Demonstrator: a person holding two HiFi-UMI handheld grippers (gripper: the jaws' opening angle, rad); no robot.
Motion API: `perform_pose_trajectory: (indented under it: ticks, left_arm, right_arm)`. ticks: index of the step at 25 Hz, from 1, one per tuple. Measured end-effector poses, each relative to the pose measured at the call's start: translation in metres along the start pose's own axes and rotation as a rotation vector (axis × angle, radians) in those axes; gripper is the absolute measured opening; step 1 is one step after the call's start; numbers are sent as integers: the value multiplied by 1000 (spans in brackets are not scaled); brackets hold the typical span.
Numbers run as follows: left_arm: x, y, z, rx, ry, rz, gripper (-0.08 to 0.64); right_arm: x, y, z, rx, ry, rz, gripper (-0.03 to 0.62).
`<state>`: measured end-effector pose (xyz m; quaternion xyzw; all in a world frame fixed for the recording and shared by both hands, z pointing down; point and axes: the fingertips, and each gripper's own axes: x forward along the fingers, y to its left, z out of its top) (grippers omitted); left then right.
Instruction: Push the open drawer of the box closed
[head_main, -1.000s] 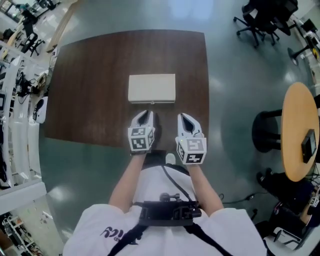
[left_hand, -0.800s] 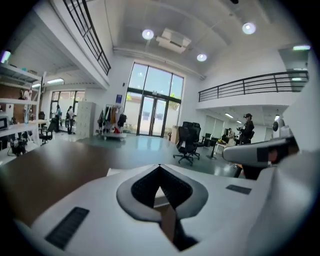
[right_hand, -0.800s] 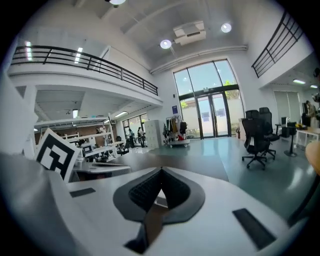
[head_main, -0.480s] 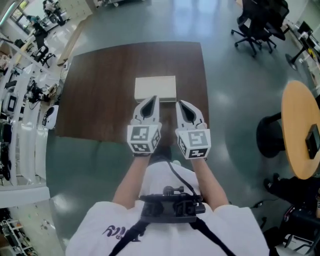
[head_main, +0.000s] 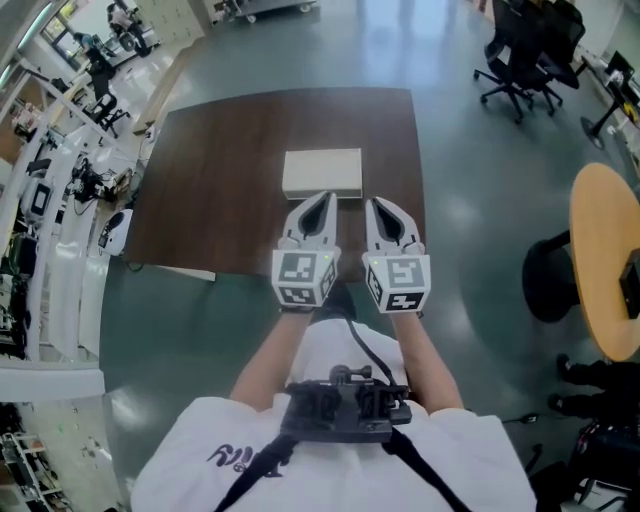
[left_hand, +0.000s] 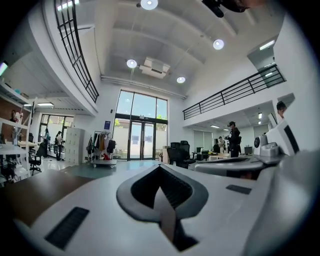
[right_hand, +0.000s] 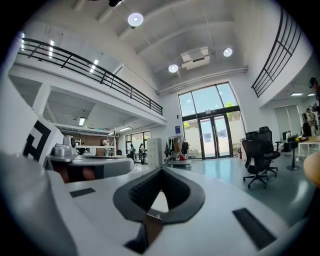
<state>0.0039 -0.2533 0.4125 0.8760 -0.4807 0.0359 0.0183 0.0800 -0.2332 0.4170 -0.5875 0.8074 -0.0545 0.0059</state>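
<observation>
Jaws together on both sides: my left gripper (head_main: 322, 198) has its tips pinched to a point with nothing between them, and my right gripper (head_main: 376, 204) is the same, tips met, nothing gripped. Both are held side by side with a small gap between them, pointing away from me over the near part of the dark brown counter (head_main: 220, 180).

Straight ahead lies the pale box (head_main: 322, 168), flat on the counter near its middle. My left tips reach right to the box's near edge, touching or just short of it; from above I can't tell which. My right tips sit just beside the box's near right corner.

From up here the box reads as one pale slab. Its front face is hidden behind my grippers, so I can't tell how far out the drawer stands.

Off to the right, a round wooden table (head_main: 605, 265) stands on the grey-green floor (head_main: 470, 250), well apart from the counter. Black office chairs (head_main: 520, 45) sit beyond it, towards the far corner.
</observation>
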Motion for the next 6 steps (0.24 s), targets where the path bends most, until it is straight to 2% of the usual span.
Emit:
perform_pose_trajectory:
  ticks: [6]
  left_arm:
    - [-20, -13, -7, 14, 10, 4, 9]
  right_arm:
    - [-21, 5, -6, -2, -12, 10, 5]
